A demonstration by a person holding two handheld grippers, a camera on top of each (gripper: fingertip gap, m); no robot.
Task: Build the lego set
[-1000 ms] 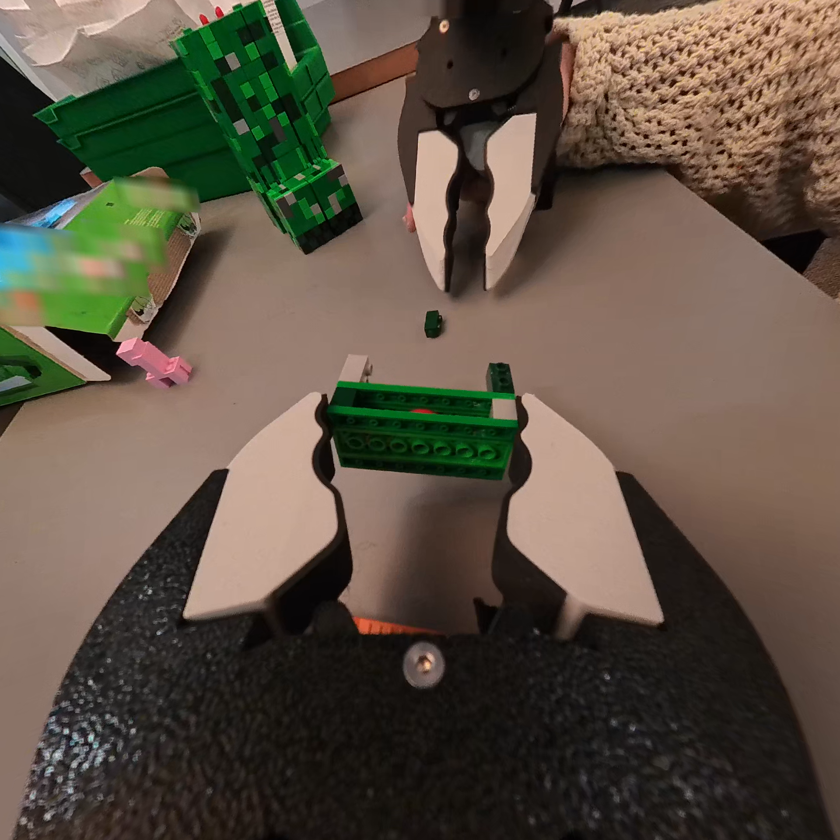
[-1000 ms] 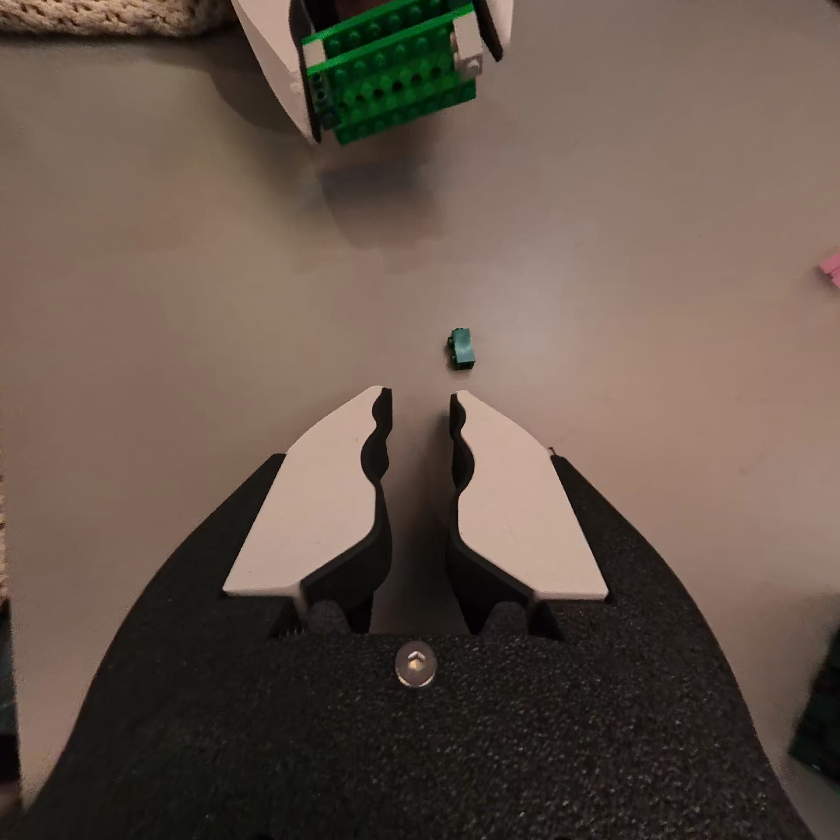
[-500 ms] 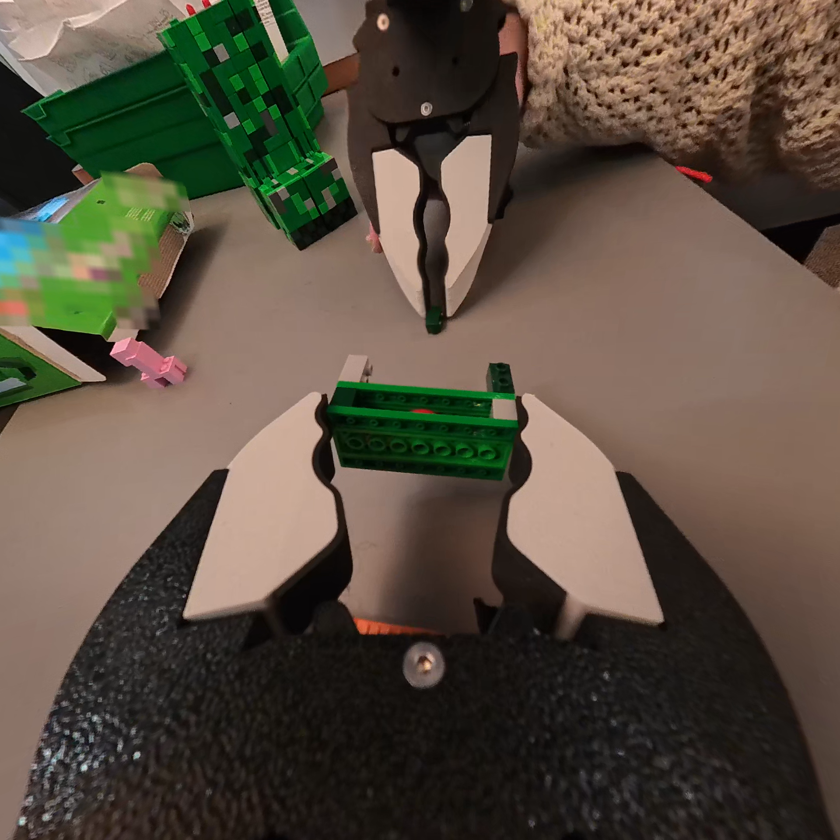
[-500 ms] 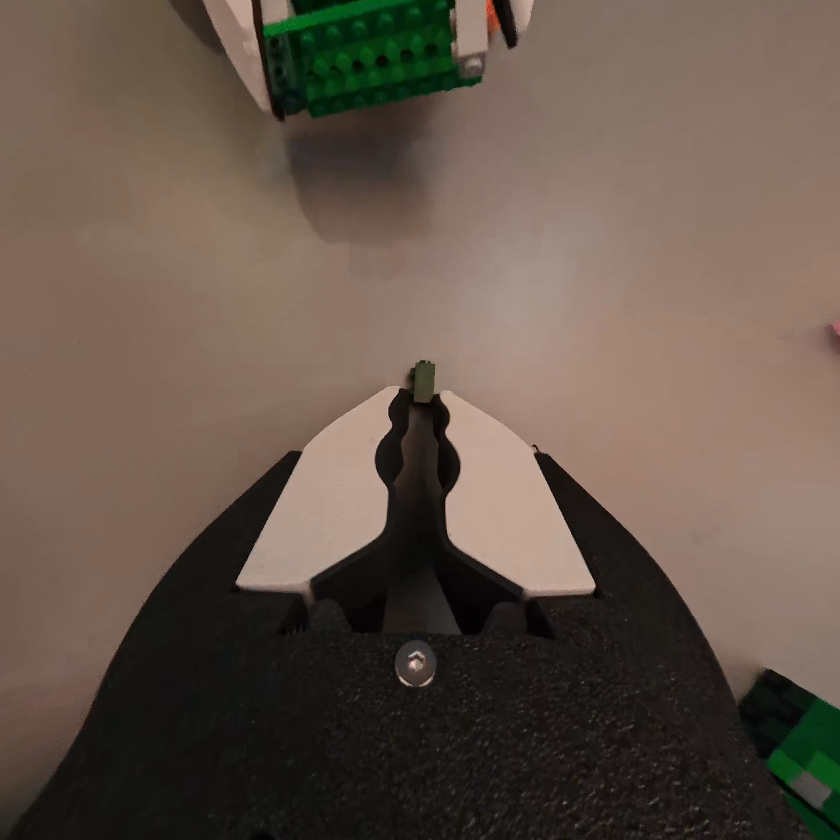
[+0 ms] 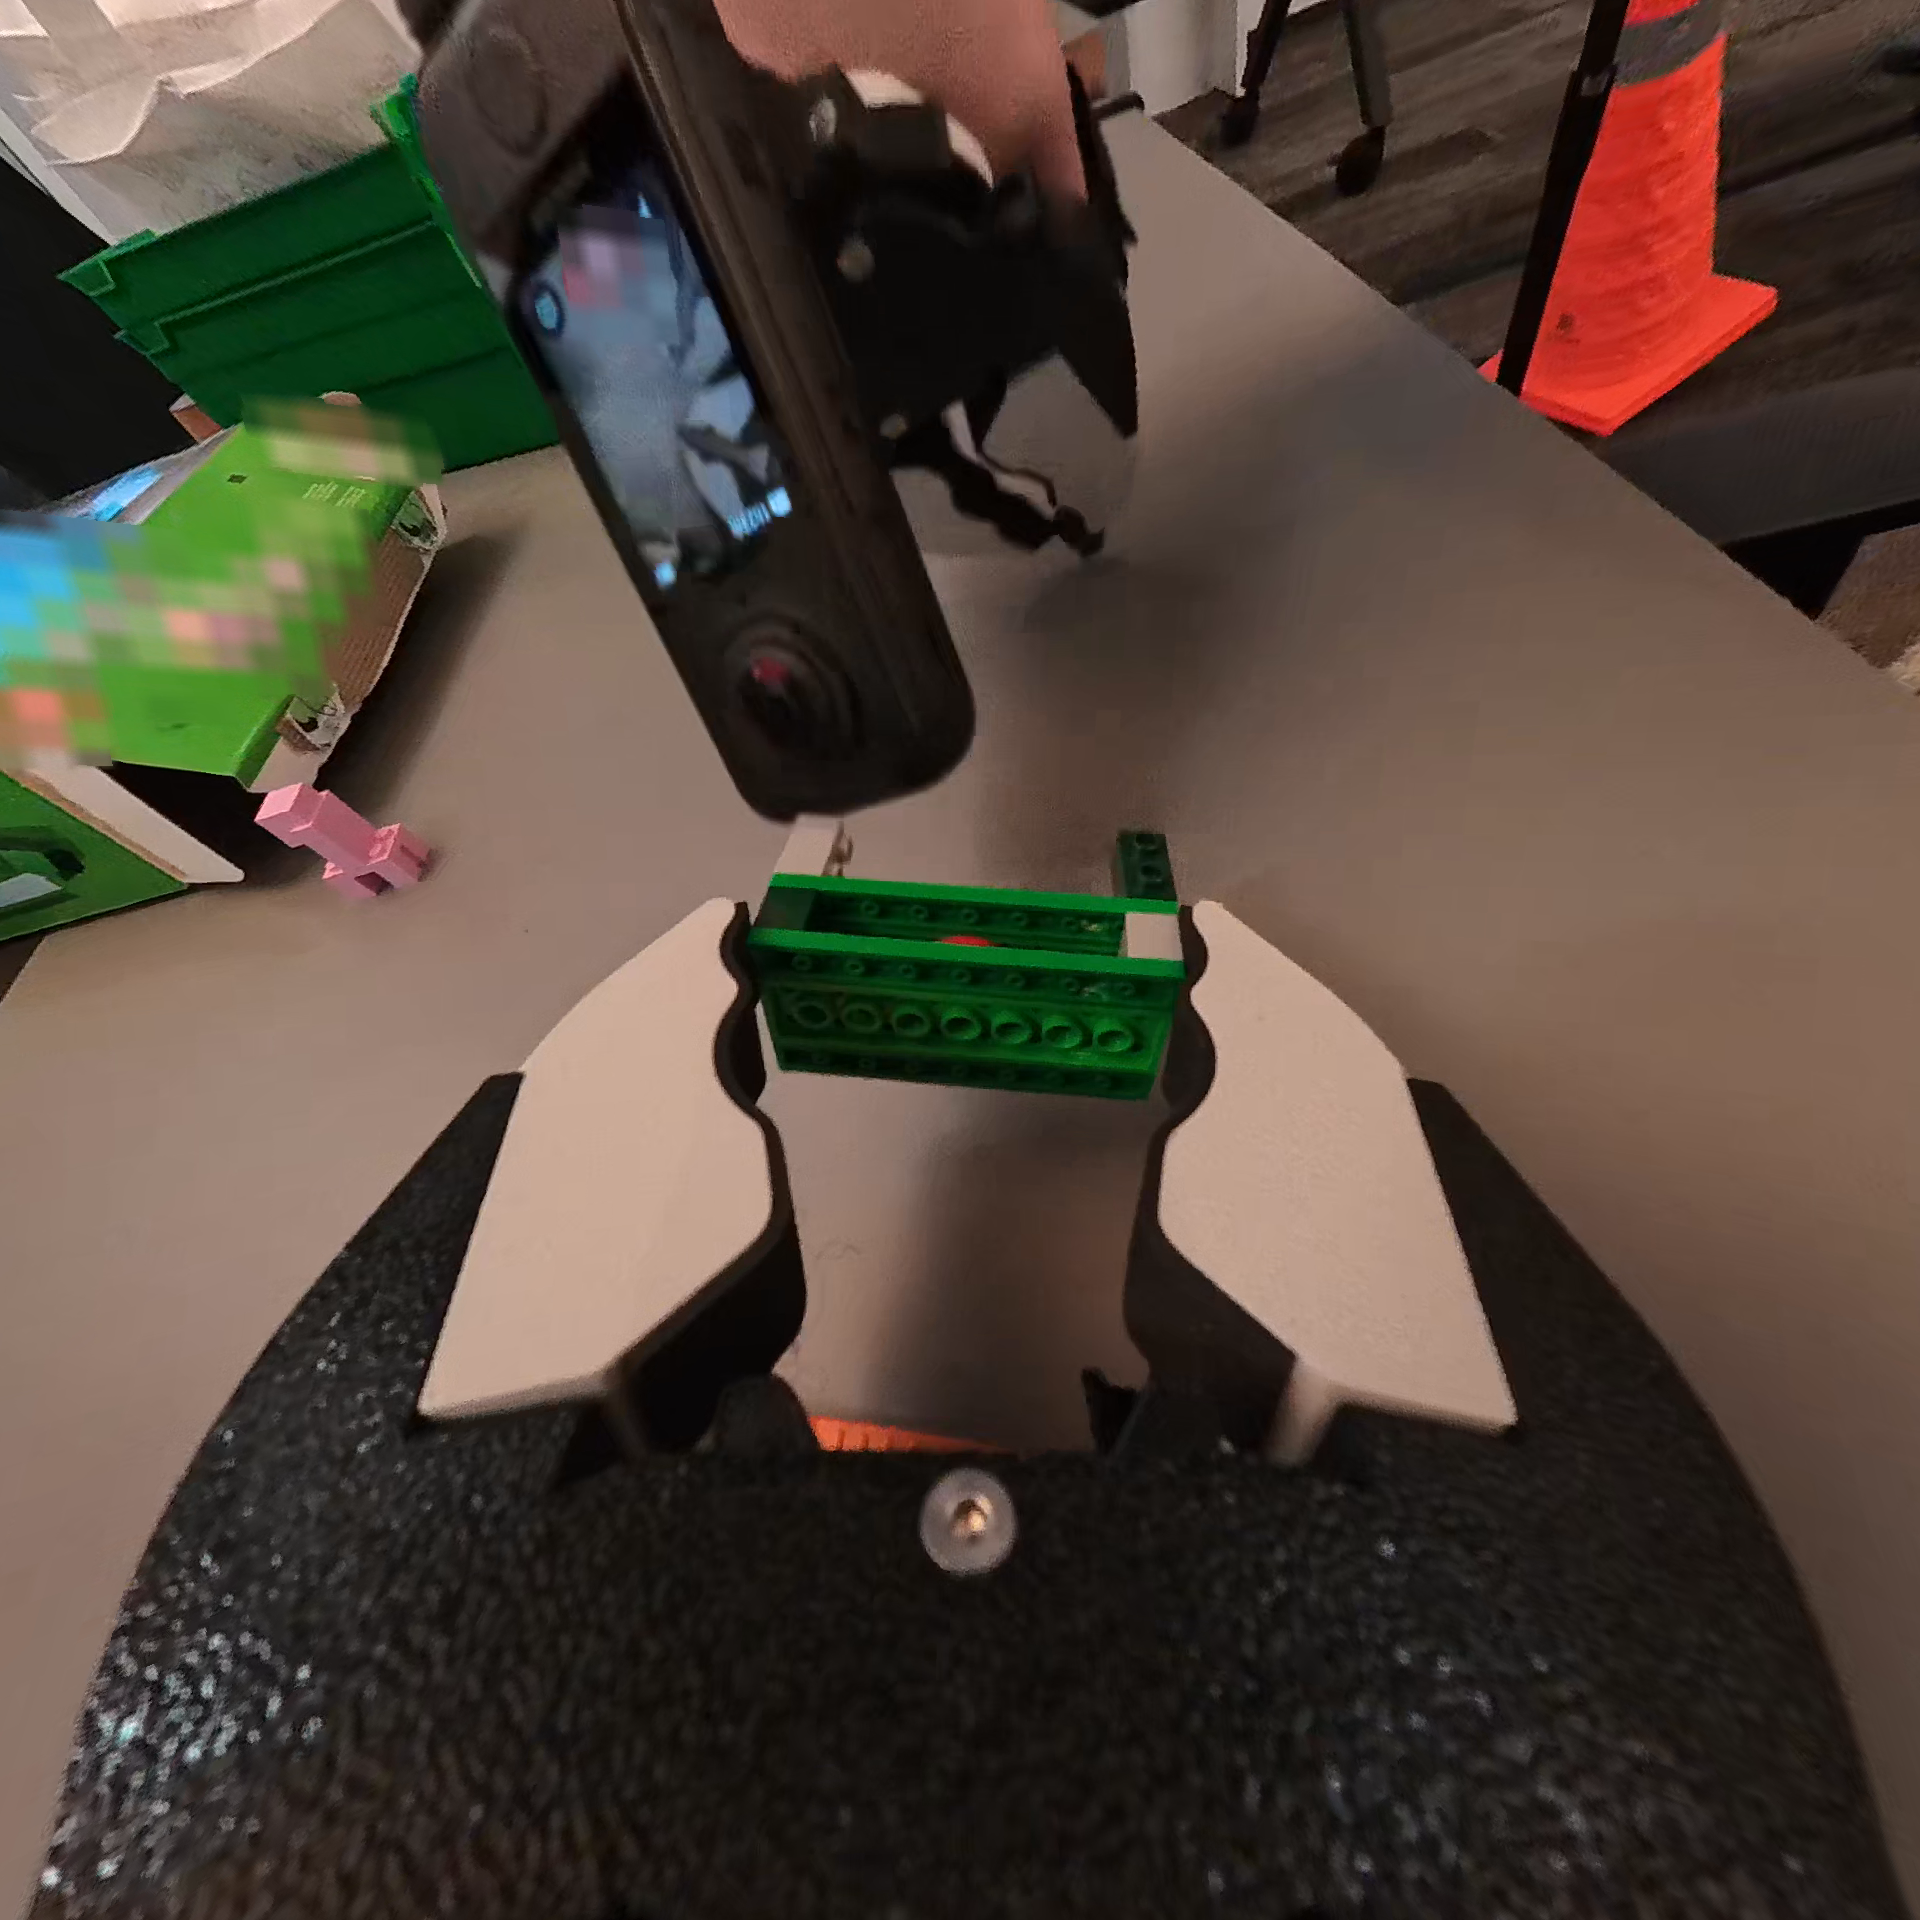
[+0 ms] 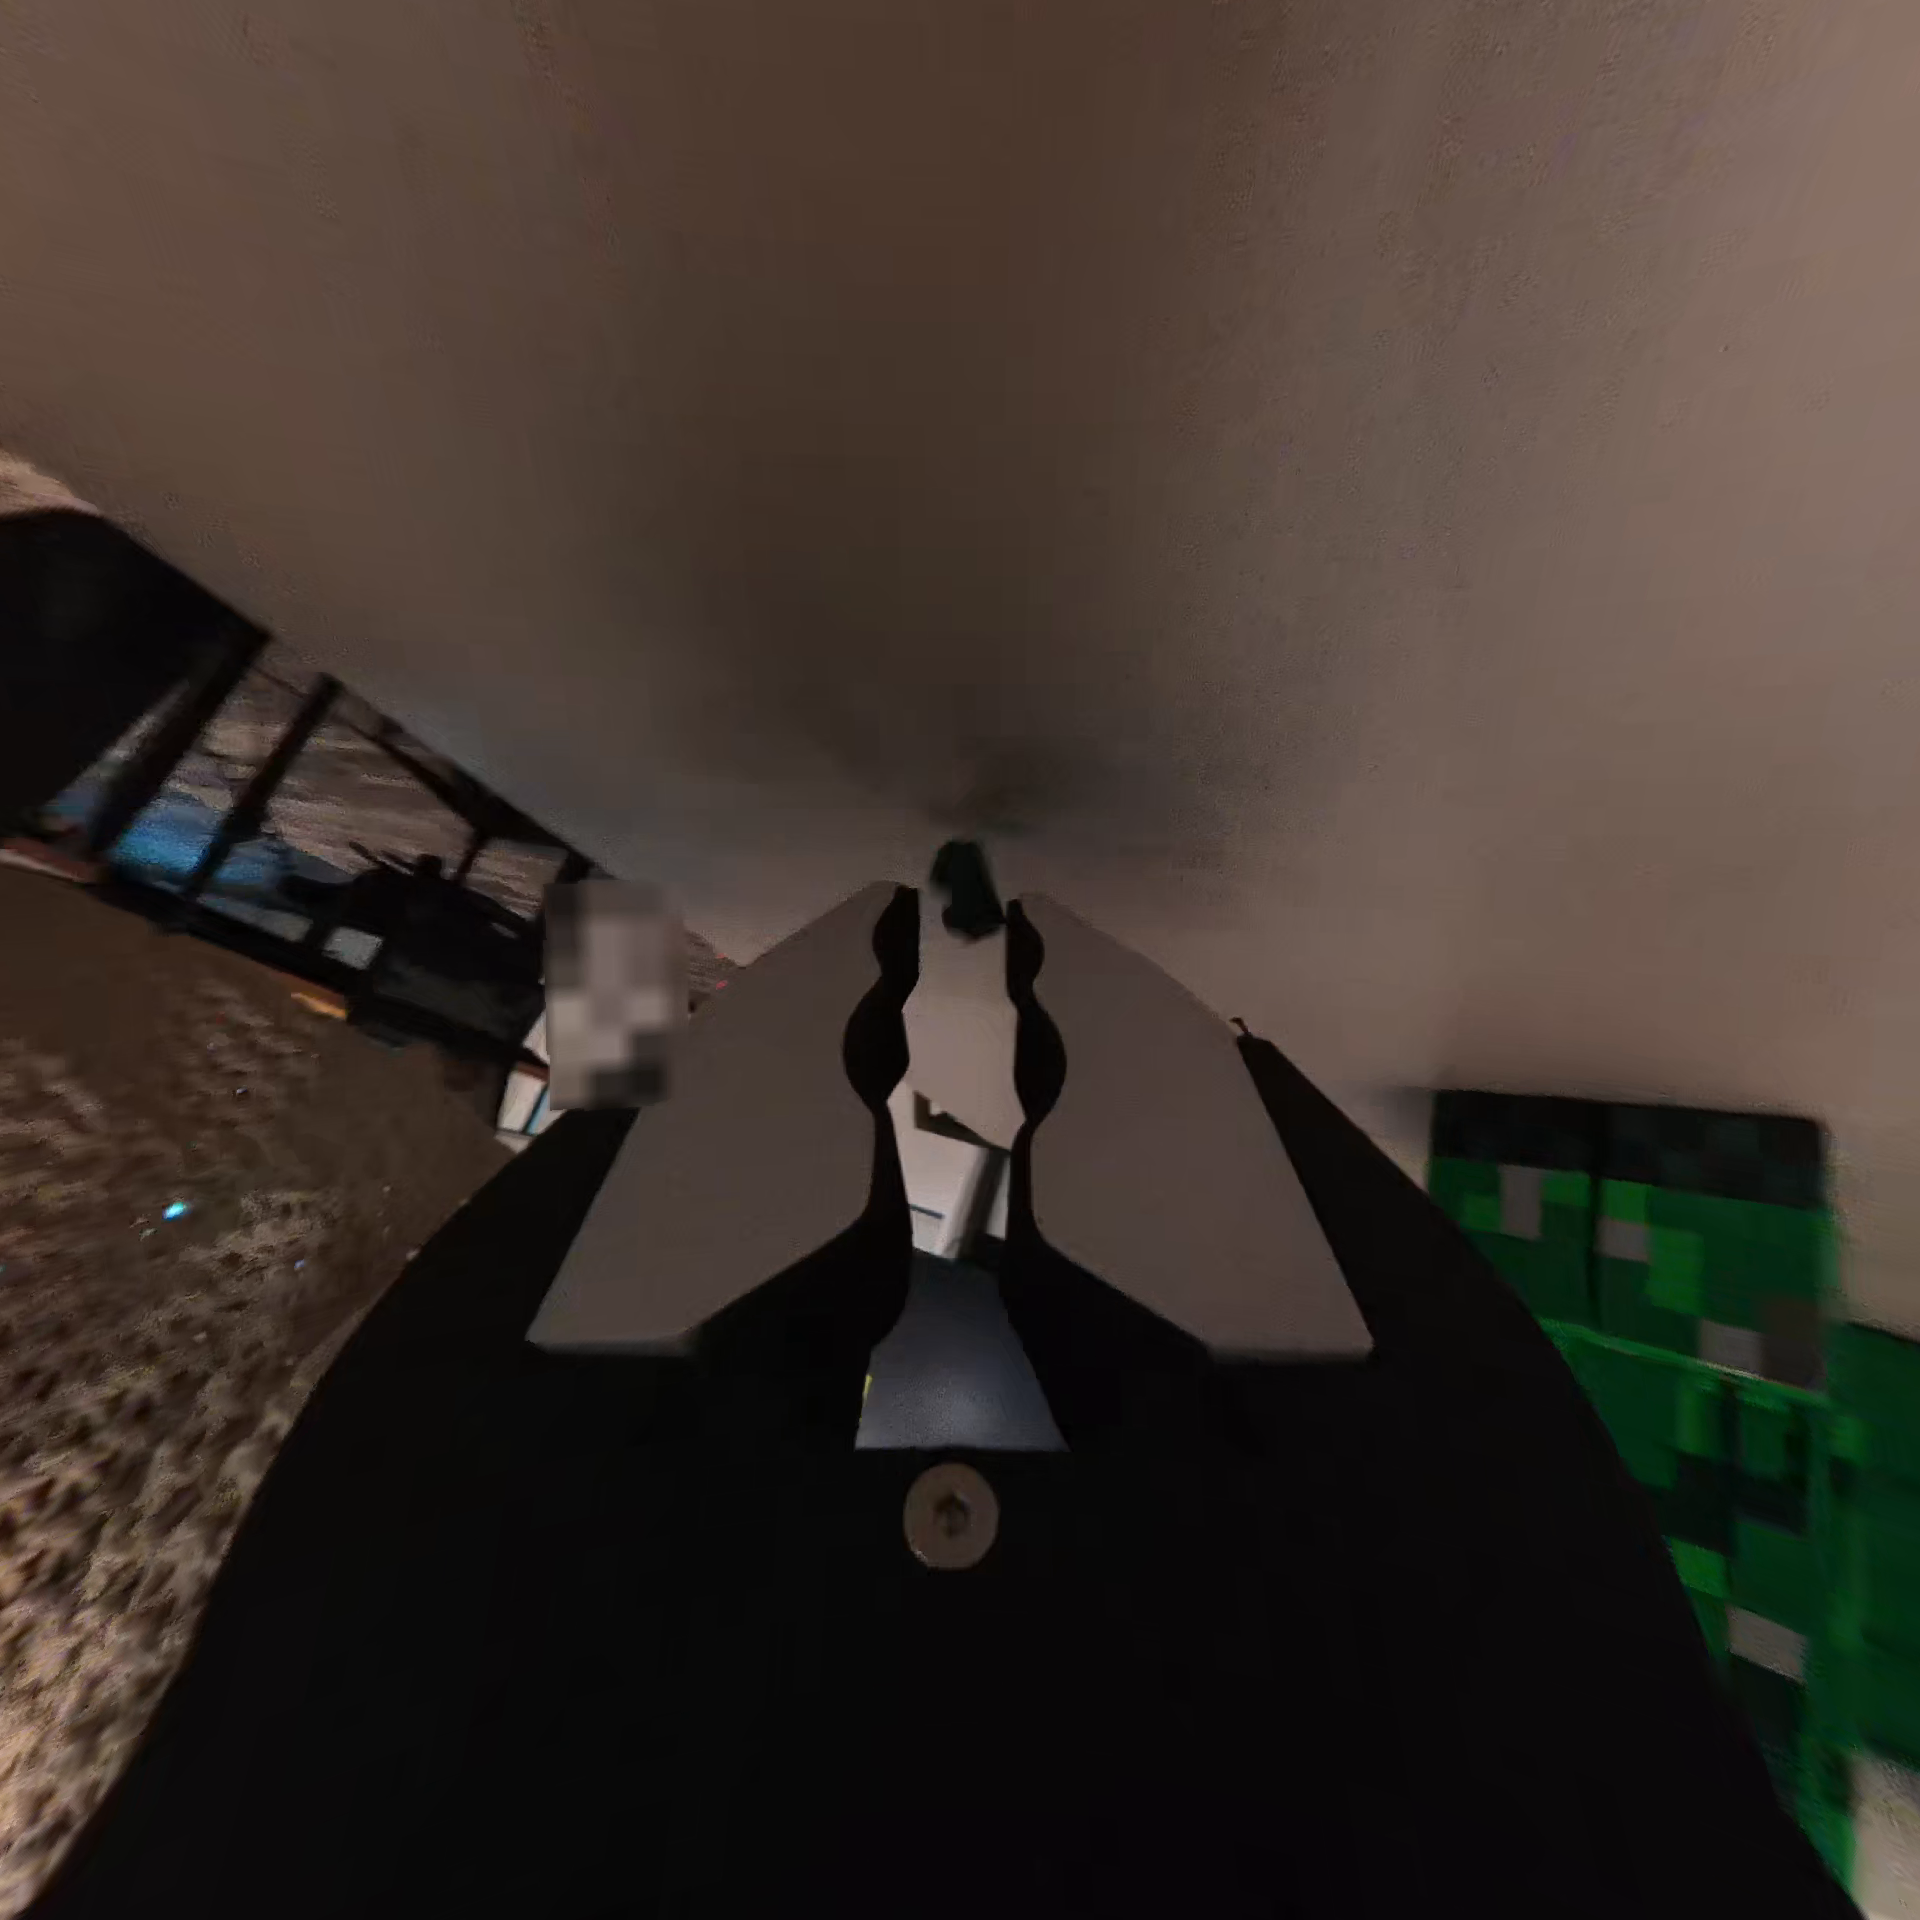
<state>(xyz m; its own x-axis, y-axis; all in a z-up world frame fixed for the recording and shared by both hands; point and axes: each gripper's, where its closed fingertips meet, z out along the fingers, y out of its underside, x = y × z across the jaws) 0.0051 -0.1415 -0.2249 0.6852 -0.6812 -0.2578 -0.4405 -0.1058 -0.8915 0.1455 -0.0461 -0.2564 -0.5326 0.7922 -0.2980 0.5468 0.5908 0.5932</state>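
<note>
Grey table [image 5: 1455, 831]; green lego assembly [image 5: 966, 987] clamped between left tongs [image 5: 961, 997]; right tongs [image 6: 961, 914] slightly apart.

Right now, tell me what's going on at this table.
A person is building a lego set with two handheld tongs. The left tongs clamp a bright green brick assembly above the grey table. The right tongs are slightly parted, with a small dark piece at their tips; blur hides whether it is gripped. A pink piece lies off to the side.

Both wrist views close above table [image 5: 1351, 727]
</note>
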